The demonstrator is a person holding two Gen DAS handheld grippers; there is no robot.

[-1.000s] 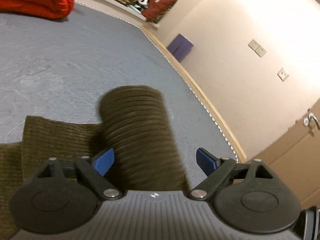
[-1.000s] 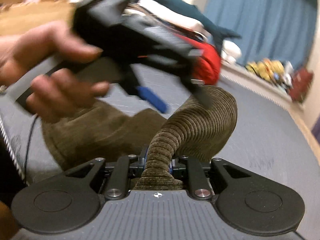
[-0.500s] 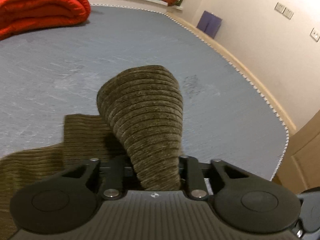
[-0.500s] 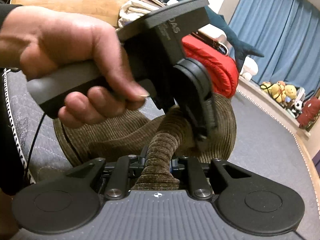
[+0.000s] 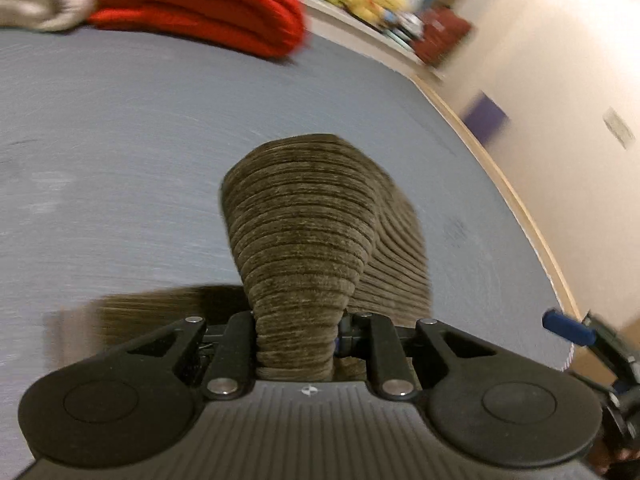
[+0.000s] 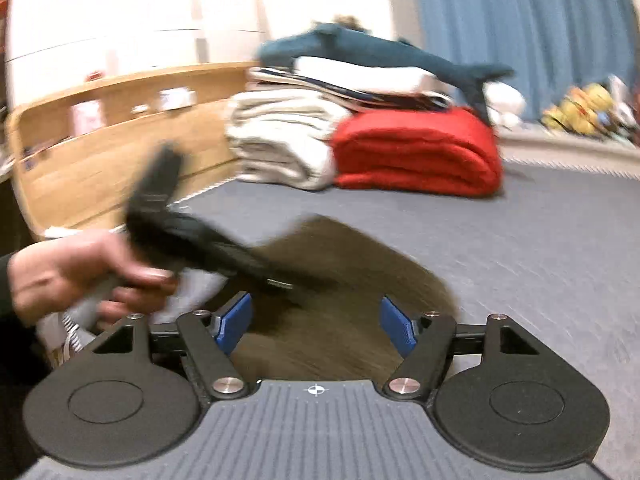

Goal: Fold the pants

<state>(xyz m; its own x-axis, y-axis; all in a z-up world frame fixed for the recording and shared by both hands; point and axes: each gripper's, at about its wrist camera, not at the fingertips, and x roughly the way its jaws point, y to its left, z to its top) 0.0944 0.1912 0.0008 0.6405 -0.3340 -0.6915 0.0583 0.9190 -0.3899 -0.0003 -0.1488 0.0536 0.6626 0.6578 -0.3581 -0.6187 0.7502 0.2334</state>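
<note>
Beyond the raised fold of olive-brown corduroy pants [image 5: 304, 232], you have bare grey quilted mattress [image 5: 120, 140] in front and to either side. The folded red blanket [image 6: 416, 156] and the stack of cream towels [image 6: 280, 140] beside it block the far end, well apart from the pants.

The left wrist camera sits just behind the left claw [image 5: 296, 344] and looks down along it, very close to the brown pants [image 5: 304, 232], across the gray bed [image 5: 120, 120] toward a wall. The right wrist camera sits behind the right claw [image 6: 316, 326] and looks flatter. Both see the pants, bed and red blanket [image 5: 192, 0].
</note>
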